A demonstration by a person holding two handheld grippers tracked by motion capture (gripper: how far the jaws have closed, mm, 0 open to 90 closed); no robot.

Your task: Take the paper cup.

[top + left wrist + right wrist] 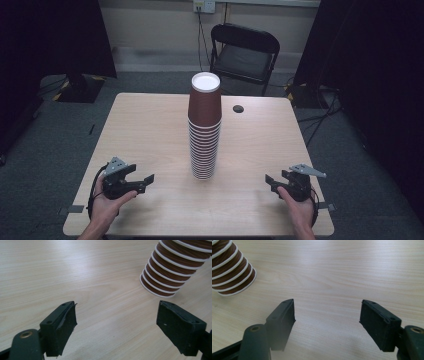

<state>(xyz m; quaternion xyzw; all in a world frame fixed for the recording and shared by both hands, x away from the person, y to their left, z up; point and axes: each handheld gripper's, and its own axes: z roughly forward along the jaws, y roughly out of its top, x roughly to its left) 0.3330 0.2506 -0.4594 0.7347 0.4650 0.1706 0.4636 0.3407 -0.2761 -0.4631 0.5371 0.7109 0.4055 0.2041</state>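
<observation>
On the table (pixel 150 130), the cup stack's (pixel 204 127) top is cut off in both gripper views.

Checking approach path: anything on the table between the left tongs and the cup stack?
Nothing. The high view shows bare wood between the left tongs and the cup stack; the left gripper view shows the same bare table, tongs open.

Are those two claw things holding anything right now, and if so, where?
Nothing is held. The left gripper and right gripper both stand open over bare table, apart from the cup stack.
</observation>
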